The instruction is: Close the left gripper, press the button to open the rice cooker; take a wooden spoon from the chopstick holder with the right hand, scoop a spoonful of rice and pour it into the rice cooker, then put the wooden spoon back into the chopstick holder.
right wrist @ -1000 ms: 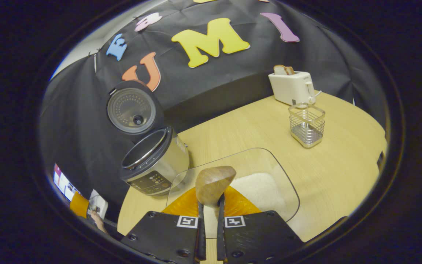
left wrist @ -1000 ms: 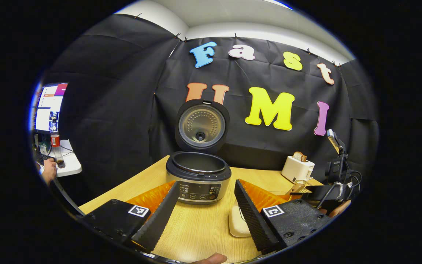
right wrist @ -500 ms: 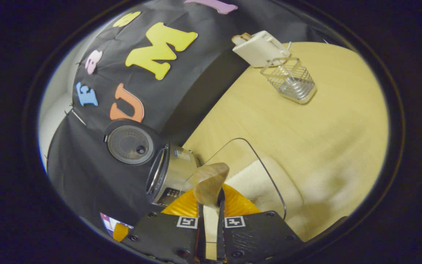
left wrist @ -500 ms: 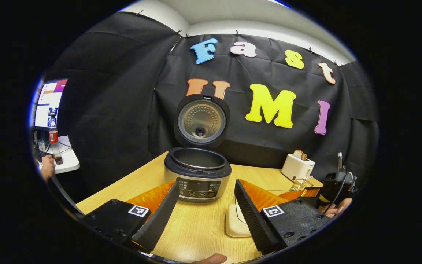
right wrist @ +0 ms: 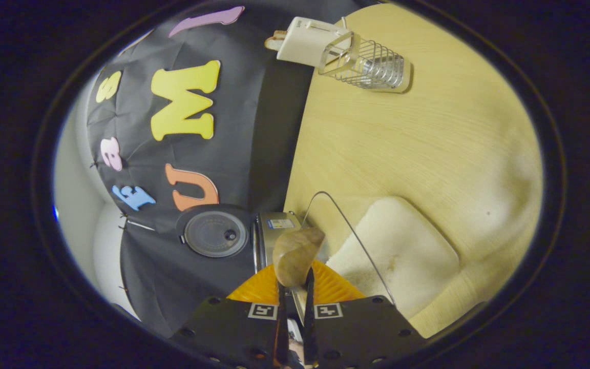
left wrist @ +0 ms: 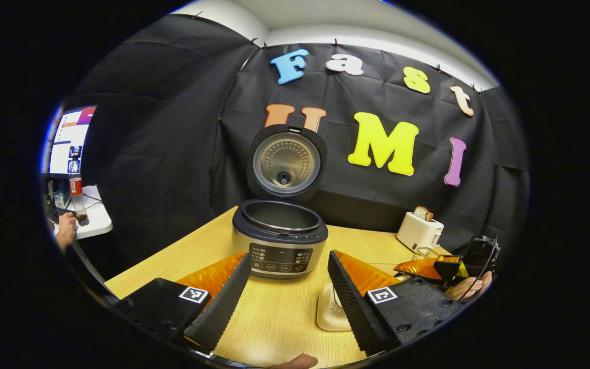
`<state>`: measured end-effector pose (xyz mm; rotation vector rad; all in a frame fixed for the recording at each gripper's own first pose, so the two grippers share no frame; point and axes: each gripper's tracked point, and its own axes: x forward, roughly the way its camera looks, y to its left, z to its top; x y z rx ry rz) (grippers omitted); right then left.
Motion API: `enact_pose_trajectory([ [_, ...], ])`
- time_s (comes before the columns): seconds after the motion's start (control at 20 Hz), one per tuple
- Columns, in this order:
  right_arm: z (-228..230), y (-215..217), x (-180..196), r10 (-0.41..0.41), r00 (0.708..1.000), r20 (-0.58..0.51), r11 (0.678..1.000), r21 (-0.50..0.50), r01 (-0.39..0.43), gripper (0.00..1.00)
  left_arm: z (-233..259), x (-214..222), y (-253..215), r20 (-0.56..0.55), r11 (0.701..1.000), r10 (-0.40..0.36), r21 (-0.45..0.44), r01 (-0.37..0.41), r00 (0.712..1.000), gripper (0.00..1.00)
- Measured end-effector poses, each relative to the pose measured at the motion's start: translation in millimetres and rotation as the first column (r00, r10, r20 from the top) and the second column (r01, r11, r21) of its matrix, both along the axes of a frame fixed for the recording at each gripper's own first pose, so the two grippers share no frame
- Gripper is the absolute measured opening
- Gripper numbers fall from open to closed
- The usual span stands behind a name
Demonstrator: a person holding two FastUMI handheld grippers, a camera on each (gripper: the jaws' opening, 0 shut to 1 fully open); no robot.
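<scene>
**Already open, spoon out, scoop not yet made**

Plainly the early steps are done, judging from how things lie: the cooker (left wrist: 279,241) stands on the table (left wrist: 274,318) with its lid (left wrist: 286,163) swung upright, and the spoon (right wrist: 295,256) is out of the holder (right wrist: 364,64) and clamped by its handle between the right gripper's (right wrist: 295,328) two fingers. What is left, as I judge it, is the scoop itself, the pour into the pot, and the spoon's return to the holder.

Largest first, the table is pale wood-grain, flat and matte. The cooker is a squat drum with a brushed metal wall, a dark rim and a button panel on its front; the lid's underside is a round metal plate dotted with small dimples. The rice (right wrist: 395,246) lies as a white, grainy, rounded slab in a clear tray (right wrist: 325,202) with thin walls, just beside the cooker. The holder is an upright wire basket, well apart from the tray, next to a white toaster (right wrist: 302,38). The spoon's bowl is smooth, rounded wood, tilted on edge over the tray's near wall, with no rice visible on it.

The left gripper (left wrist: 287,287) hangs before the cooker with fingers spread wide, holding nothing.
</scene>
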<state>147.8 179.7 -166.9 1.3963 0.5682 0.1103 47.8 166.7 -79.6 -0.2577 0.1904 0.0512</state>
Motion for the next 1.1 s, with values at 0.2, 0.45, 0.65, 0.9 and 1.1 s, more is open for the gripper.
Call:
enact_pose_trajectory([
  [0.2,10,-14,-5,-0.021,1.0,-0.001,0.995,0.1,0.021,0.11,-1,-2,4,-0.001,1.0,0.008,-0.005,-0.008,1.0,0.97],
  [0.45,34,-42,5,-0.063,0.998,0.015,0.97,0.237,0.057,0.11,-3,0,4,-0.007,1.0,0.014,-0.001,-0.014,1.0,0.97],
  [0.65,74,-41,19,-0.042,0.998,0.053,0.933,0.36,0.02,0.12,-9,1,8,-0.029,0.999,0.028,0.033,-0.027,0.999,0.97],
  [0.9,123,-14,57,-0.018,0.995,0.099,0.937,0.35,-0.018,0.11,-19,5,12,-0.053,0.998,0.042,0.043,-0.039,0.998,0.97],
  [1.1,150,29,102,0.029,0.994,0.102,0.956,0.288,-0.058,0.11,-32,8,16,-0.085,0.998,0.045,0.047,-0.041,0.995,0.97],
])
